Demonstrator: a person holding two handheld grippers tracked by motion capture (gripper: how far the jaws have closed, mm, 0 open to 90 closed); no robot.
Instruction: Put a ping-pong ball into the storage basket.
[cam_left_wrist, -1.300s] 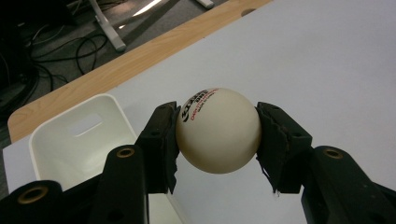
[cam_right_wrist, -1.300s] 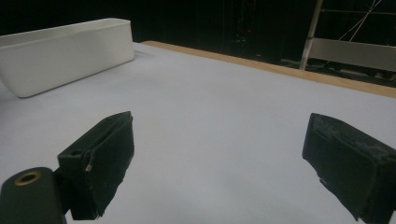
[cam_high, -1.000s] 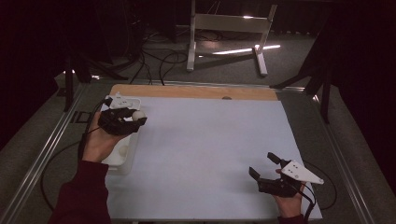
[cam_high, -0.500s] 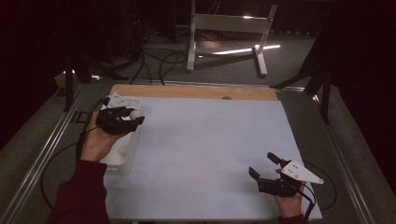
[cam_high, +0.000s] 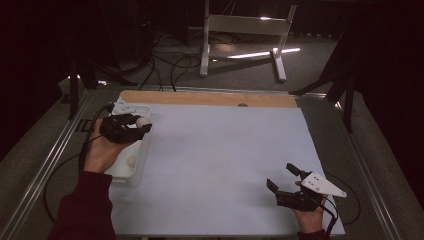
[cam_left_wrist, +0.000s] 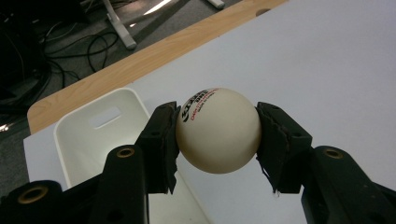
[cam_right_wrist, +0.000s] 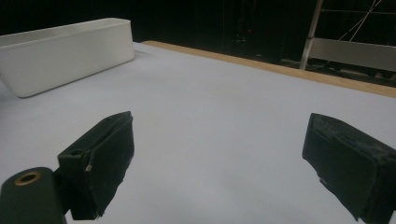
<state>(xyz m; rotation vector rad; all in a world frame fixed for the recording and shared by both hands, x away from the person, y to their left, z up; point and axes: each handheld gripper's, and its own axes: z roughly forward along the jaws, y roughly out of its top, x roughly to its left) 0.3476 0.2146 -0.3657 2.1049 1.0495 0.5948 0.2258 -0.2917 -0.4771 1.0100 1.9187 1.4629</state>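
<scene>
Nearest the person, the right gripper (cam_high: 286, 179) hangs low over the front right part of the pale sheet (cam_high: 225, 160) with its jaws spread wide and nothing between them. It sits close to the sheet's front edge and not far from its right edge, with bare sheet running away to the left and ahead of it. Its own camera looks through the gap across flat, bare sheet to the white bin (cam_right_wrist: 65, 51) and the wooden strip (cam_right_wrist: 289, 70) at the far edge.

Farther up on the left, the left gripper (cam_high: 142, 125) is clamped on a white ball (cam_high: 143, 121), held above the far end of the bin (cam_high: 131, 172), which lies along the sheet's left edge. A second ball (cam_high: 131, 160) rests inside the bin nearer the person (the high view alone gives this one).

The left gripper view adds what the high view is too small to tell: both pads press the ball (cam_left_wrist: 218, 130) at its sides, and dark and red print runs across its top. Below it lie the bin's rim (cam_left_wrist: 63, 140) and handle slot.

Beyond the wooden strip (cam_high: 210, 98), the floor carries cables (cam_high: 175, 65) and a metal stand (cam_high: 245, 30).
</scene>
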